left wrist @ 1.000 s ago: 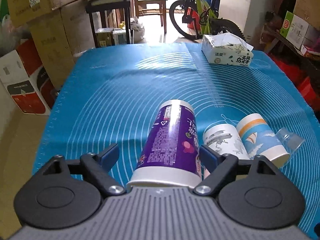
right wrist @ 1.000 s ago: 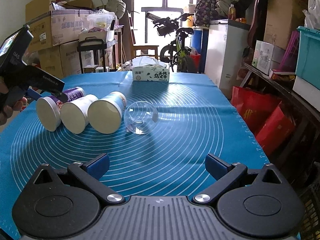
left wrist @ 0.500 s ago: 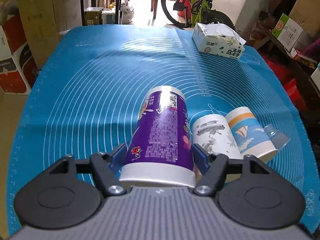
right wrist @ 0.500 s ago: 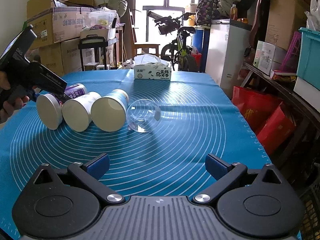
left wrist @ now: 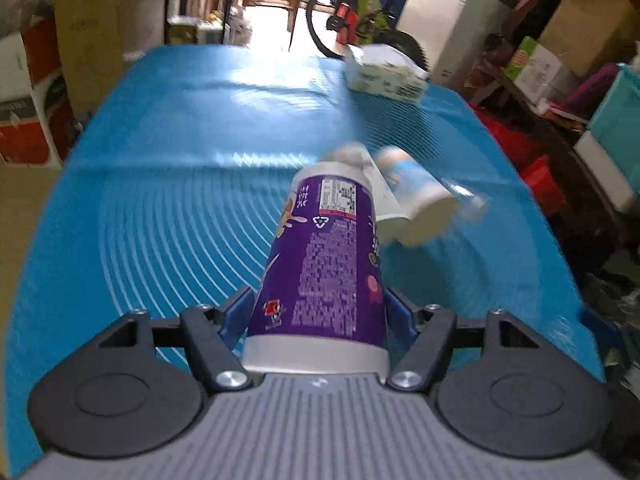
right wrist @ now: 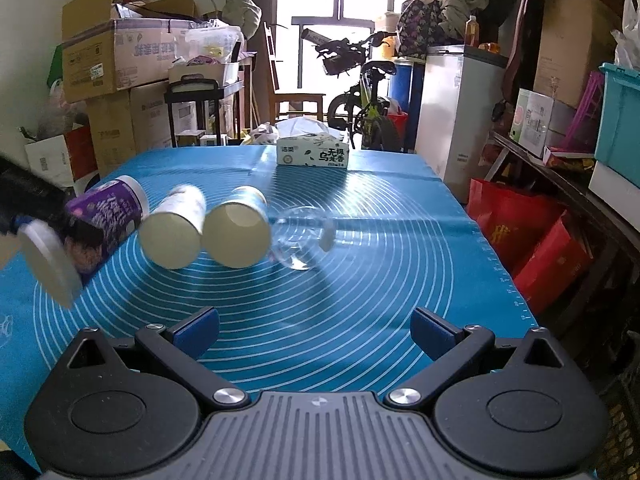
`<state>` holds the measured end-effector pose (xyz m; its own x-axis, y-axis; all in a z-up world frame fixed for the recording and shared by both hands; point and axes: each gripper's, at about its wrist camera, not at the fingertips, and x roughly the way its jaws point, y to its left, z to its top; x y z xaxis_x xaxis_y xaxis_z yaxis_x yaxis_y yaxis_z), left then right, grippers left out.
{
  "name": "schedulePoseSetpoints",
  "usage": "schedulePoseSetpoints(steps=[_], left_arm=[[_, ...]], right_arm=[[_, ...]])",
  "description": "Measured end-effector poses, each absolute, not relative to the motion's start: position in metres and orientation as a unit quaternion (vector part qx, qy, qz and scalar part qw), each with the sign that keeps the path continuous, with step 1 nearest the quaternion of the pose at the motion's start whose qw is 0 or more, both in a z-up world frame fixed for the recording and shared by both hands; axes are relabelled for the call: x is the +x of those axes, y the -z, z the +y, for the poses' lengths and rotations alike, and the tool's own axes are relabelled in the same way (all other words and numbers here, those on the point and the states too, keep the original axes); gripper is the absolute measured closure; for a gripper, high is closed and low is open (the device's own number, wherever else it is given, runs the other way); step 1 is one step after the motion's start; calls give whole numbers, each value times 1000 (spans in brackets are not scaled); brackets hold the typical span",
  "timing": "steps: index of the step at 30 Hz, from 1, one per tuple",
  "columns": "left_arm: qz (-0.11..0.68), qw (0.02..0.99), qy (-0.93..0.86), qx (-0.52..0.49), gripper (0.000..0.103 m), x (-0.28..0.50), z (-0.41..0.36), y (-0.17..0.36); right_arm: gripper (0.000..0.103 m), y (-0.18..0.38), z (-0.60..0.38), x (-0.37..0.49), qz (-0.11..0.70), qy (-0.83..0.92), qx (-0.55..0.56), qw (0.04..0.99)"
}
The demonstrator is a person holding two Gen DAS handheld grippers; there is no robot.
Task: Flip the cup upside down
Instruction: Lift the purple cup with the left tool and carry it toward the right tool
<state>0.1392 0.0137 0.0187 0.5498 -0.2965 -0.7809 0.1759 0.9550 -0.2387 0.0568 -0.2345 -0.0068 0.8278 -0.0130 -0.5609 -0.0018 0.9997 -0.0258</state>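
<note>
My left gripper [left wrist: 316, 312] is shut on the purple cup [left wrist: 324, 264] near its white rim and holds it off the blue mat [left wrist: 180, 160], base pointing away. The same cup shows tilted at the left in the right wrist view [right wrist: 100, 228]. A white cup [right wrist: 174, 232], a blue-and-white cup [right wrist: 238, 232] and a clear glass cup [right wrist: 300, 240] lie on their sides in a row, mouths toward me. My right gripper [right wrist: 314, 332] is open and empty above the mat's near part.
A tissue box [right wrist: 313, 152] stands at the far edge of the mat. Cardboard boxes [right wrist: 116, 56] pile up at the left. A bicycle [right wrist: 360, 96] and a white cabinet [right wrist: 460, 112] stand behind the table. Red bags [right wrist: 532, 248] sit at the right.
My left gripper closed on the purple cup and lifted it off the mat, moving it up and away from the other cups. My right gripper stayed open and nearly still.
</note>
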Motion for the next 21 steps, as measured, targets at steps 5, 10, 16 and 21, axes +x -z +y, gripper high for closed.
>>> schedulePoseSetpoints(steps=[5, 10, 16, 21], left_arm=[[459, 877, 119, -72, 32, 122, 1, -9], [479, 866, 99, -102, 32, 126, 9, 6], [468, 872, 102, -104, 32, 118, 11, 2], [458, 877, 97, -106, 32, 114, 12, -6]], right_arm=[[0, 6, -234, 51, 296, -1, -14, 955], [0, 6, -238, 50, 300, 2, -14, 954], [0, 9, -244, 50, 303, 7, -9, 953], [0, 8, -241, 47, 301, 4, -14, 953]])
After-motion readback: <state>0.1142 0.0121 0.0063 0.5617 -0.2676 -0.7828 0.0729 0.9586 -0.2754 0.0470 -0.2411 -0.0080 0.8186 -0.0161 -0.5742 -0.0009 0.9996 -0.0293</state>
